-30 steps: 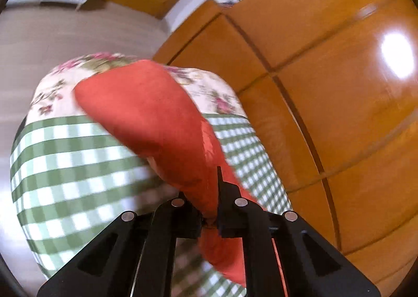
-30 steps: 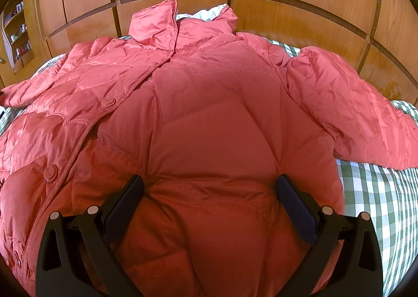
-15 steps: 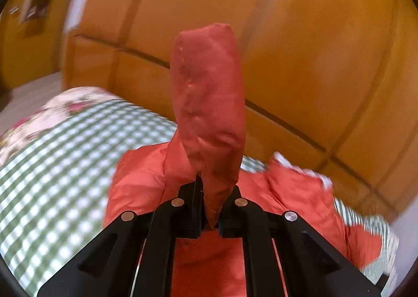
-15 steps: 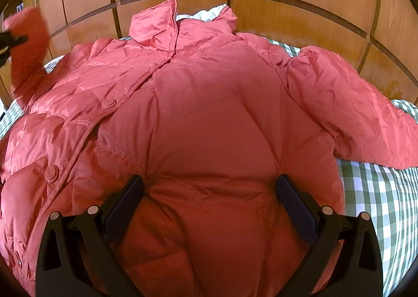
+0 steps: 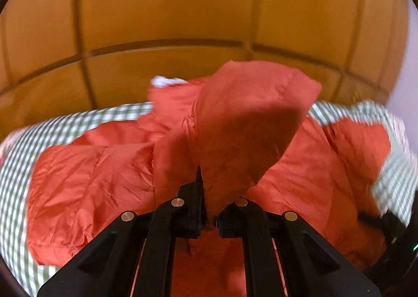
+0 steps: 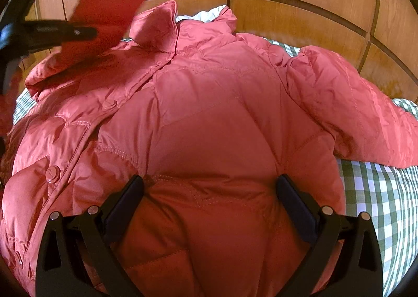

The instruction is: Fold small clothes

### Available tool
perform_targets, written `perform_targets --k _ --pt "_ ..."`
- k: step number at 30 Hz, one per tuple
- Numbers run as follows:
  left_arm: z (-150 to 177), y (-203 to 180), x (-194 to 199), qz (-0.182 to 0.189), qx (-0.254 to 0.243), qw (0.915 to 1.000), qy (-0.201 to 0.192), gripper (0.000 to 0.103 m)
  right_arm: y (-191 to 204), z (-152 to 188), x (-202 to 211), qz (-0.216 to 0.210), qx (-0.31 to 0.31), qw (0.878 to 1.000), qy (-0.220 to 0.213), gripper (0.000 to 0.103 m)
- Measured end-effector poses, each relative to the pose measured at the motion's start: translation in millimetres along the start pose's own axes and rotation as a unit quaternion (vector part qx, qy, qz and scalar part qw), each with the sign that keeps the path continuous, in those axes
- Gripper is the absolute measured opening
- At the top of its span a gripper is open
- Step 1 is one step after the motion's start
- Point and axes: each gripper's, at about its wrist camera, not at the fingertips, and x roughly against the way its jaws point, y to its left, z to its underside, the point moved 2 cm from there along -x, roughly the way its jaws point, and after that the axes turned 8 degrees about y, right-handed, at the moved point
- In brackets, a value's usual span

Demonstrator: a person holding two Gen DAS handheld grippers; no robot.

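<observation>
The left gripper [image 5: 209, 216] grasps the jacket [image 6: 209, 119] sleeve [image 5: 250, 119], lifted, blurred, perhaps above the chest; the right gripper [image 6: 209, 205] gapes released over the hem.

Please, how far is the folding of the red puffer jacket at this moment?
Done: the red puffer jacket lies spread, front up, on the checked bedcover. In hand: the left gripper is shut on one sleeve's cuff, held up above the jacket's body. The right gripper is open over the lower front, holding nothing. Left: laying this sleeve down, folding the other sleeve, which lies out sideways, then the body.
</observation>
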Motion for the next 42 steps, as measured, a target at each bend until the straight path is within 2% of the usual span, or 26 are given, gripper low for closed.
perform_targets --k 4,8,10,11,12,13,14,15,17,20,23,24,25,26,27,29,33,34,35,37,40,42 --pt "9.3 -26.0 -27.0 -0.011 -0.058 0.9979 0.025 0.007 0.7 -0.1 -0.1 0.0 0.0 1.0 0.0 0.101" --pt "22.8 -18.6 -45.2 -0.01 -0.062 0.997 0.044 0.007 0.3 0.0 -0.2 0.0 0.0 1.0 0.0 0.101" --pt "26.6 -14.0 -43.2 -0.002 -0.061 0.9971 0.046 0.019 0.5 -0.2 -0.5 -0.001 0.0 1.0 0.0 0.101" --pt "28.0 -13.2 -40.5 0.007 -0.062 0.997 0.045 0.034 0.2 -0.2 -0.5 -0.001 -0.001 1.0 0.0 0.101" --pt "28.6 -13.6 -37.1 0.009 -0.063 0.997 0.045 0.055 0.2 0.0 -0.7 -0.002 -0.001 1.0 0.0 0.101" --pt "30.0 -12.5 -31.1 0.01 -0.061 0.9972 0.042 0.067 0.2 0.1 -0.8 -0.002 -0.001 1.0 0.0 0.101" --pt "31.3 -12.3 -24.2 0.012 -0.058 0.9977 0.032 0.087 1.0 0.1 -0.8 -0.002 -0.001 1.0 0.0 0.101" --pt "33.9 -9.4 -12.5 0.023 -0.052 0.9983 0.012 0.091 1.6 0.2 -0.9 -0.002 -0.001 1.0 0.0 0.101" --pt "36.8 -6.2 4.5 0.042 -0.041 0.9982 -0.013 0.091 1.1 0.2 -1.0 -0.002 -0.001 1.0 0.0 0.101" --pt "48.0 19.5 30.8 0.051 0.011 0.9976 -0.045 0.091 0.1 0.2 -1.5 -0.003 -0.001 1.0 0.0 0.101" --pt "62.3 52.2 47.7 0.033 0.077 0.9945 -0.064 0.091 -0.1 0.4 -2.1 -0.002 -0.001 1.0 0.0 0.101" --pt "72.0 69.5 54.4 0.017 0.11 0.9915 -0.067 0.091 0.0 0.6 -2.2 -0.002 -0.001 1.0 0.0 0.101" --pt "79.0 78.4 57.2 0.006 0.125 0.9899 -0.066 0.091 0.3 0.9 -2.3 -0.001 0.0 1.0 0.0 0.101" --pt "88.8 92.1 61.0 -0.013 0.147 0.9872 -0.06 0.087 0.9 1.2 -2.2 -0.001 0.0 1.0 0.0 0.101" --pt "95.3 102.1 62.5 -0.028 0.162 0.985 -0.052 0.077 0.8 1.6 -2.5 -0.001 0.0 1.0 0.0 0.101" --pt "110.1 122.0 63.3 -0.04 0.195 0.9795 -0.031 0.064 1.1 2.0 -2.7 0.0 0.0 1.0 0.0 0.101" --pt "128.1 150.0 60.4 -0.052 0.256 0.9654 -0.008 0.064 4.0 -3.4 -3.5 0.021 0.01 1.0 0.012 0.101" --pt "132.3 156.2 62.8 -0.043 0.271 0.9615 -0.008 0.064 5.8 -7.7 -0.3 0.029 0.009 0.999 0.014 0.101" --pt "135.6 160.5 64.6 -0.025 0.286 0.9579 -0.013 0.064 6.5 -13.3 4.8 0.025 0.004 1.0 0.007 0.101" --pt "139.1 159.4 69.4 -0.005 0.288 0.9572 -0.029 0.064 8.5 -28.8 18.9 -0.007 -0.02 1.0 -0.022 0.101" --pt "140.5 147.1 74.3 0.007 0.263 0.964 -0.038 0.071 16.9 -58.7 24.8 -0.067 -0.054 0.996 -0.037 0.101" --pt "140.3 139.2 74.3 -0.003 0.25 0.9675 -0.039 0.073 24.0 -77.7 10.4 -0.101 -0.071 0.992 -0.019 0.1"
